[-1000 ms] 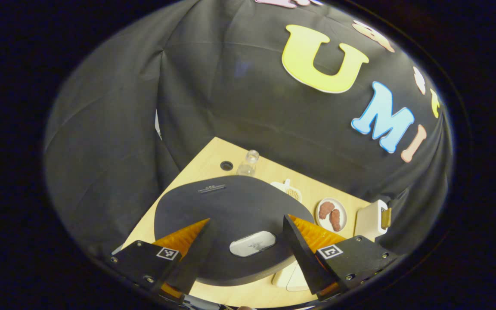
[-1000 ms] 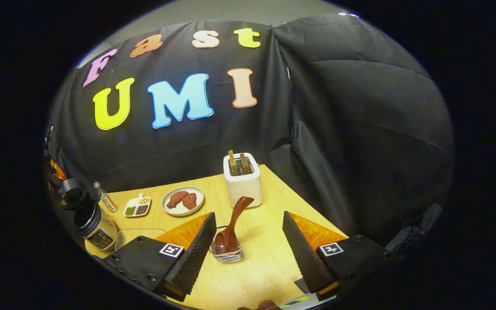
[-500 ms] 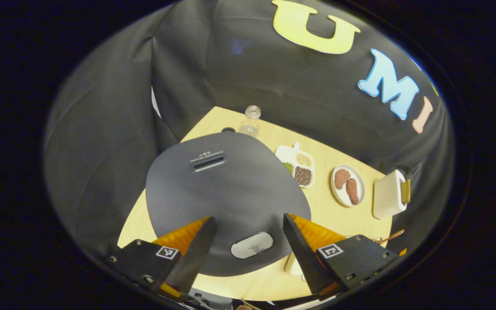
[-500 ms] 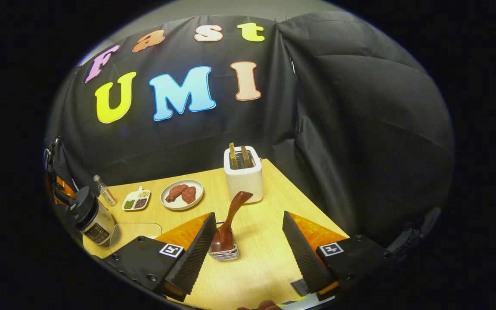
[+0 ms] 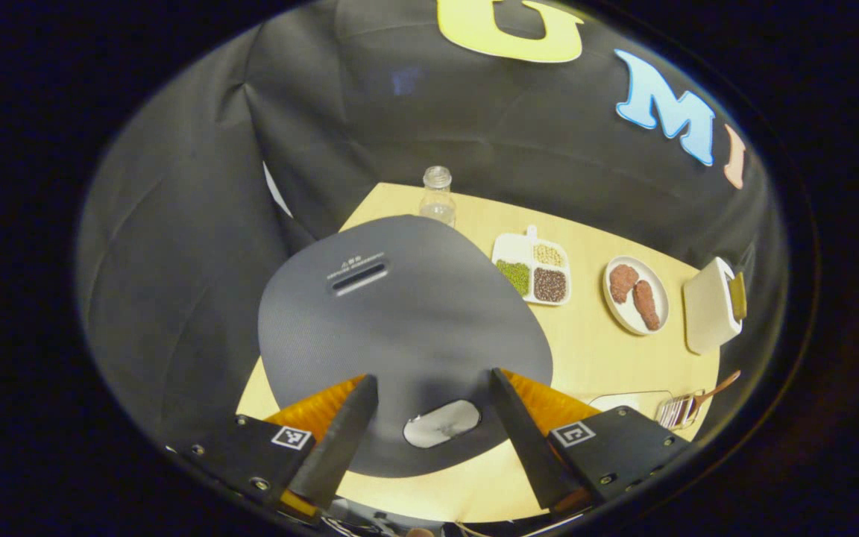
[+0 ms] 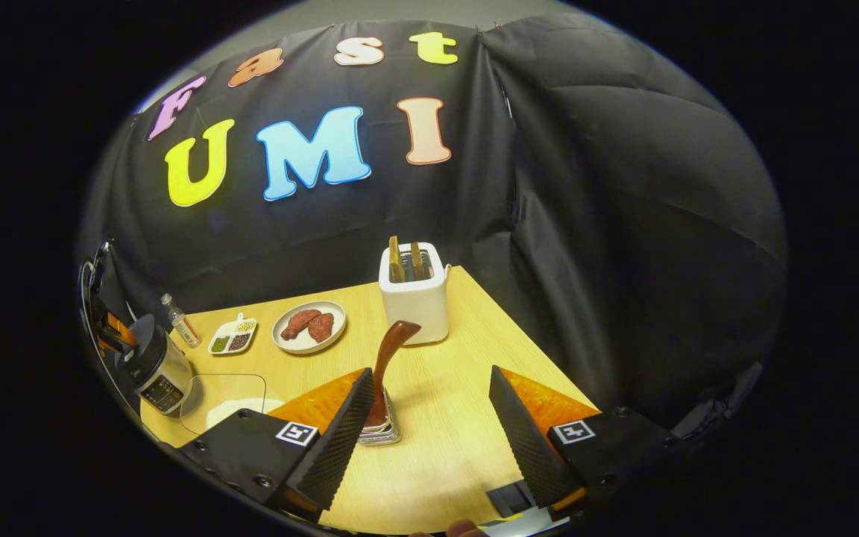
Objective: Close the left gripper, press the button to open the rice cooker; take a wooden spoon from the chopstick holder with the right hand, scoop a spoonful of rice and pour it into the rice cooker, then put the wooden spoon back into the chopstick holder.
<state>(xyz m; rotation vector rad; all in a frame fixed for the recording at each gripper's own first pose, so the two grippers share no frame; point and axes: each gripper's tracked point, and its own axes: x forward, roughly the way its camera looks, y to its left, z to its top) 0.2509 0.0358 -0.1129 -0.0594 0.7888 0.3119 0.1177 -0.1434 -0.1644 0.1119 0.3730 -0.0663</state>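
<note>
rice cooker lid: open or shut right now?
Shut. In the left gripper view the rice cooker lid lies flat and unbroken over the pot, with the release button between the open left gripper fingers, not yet pressed.

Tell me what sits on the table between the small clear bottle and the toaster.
In the right gripper view, between the bottle and the toaster sit a divided dish of grains, then a plate with two pieces of meat.

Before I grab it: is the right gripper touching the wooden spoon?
Apart. The right gripper view shows the right gripper open, the wooden spoon standing beyond its fingers.
</note>
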